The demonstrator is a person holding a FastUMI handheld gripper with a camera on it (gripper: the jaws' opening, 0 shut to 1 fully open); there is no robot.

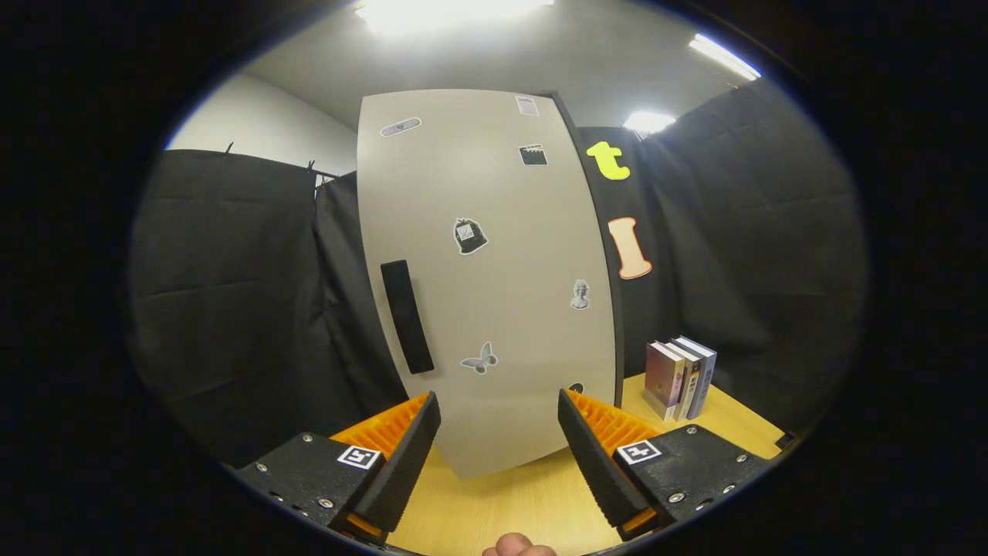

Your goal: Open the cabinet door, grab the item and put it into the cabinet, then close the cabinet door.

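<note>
Gripper spread, empty, above table | cabinet door shut, handle untouched | books beside cabinet, none grabbed | judged: every step remains

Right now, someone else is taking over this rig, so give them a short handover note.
Gripper: fingers open, holding nothing, aimed at the cabinet door.
Cabinet door: shut, just ahead of the fingers; its black handle is ahead of the left finger.
Item: three boxes stand upright on the wooden table, beyond the right finger, beside the cabinet.
Done: nothing that shows.
Left: open the door, grab an item, place it inside, close the door.
</note>
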